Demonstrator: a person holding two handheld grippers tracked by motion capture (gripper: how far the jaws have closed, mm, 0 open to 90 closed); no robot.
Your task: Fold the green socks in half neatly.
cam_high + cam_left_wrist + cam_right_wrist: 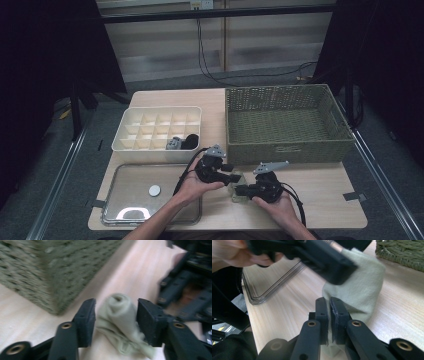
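A pale green sock [117, 305], partly rolled, lies on the wooden table just in front of the wicker basket. My left gripper [116, 322] is open with the rolled end between its jaws, and its pads stand just off the fabric on either side. In the right gripper view, my right gripper [329, 317] is shut on a thin fold of the sock [362, 287], with the left gripper's jaw above it. In the high view the left gripper [234, 178] and the right gripper [240, 191] meet tip to tip over the sock [238, 198] near the table's front edge.
A large wicker basket [287, 125] stands at the back right. A white divider box [157, 127] at the back left holds dark rolled items [182, 143]. A clear tray [135, 200] with a small white disc [154, 190] lies at the front left.
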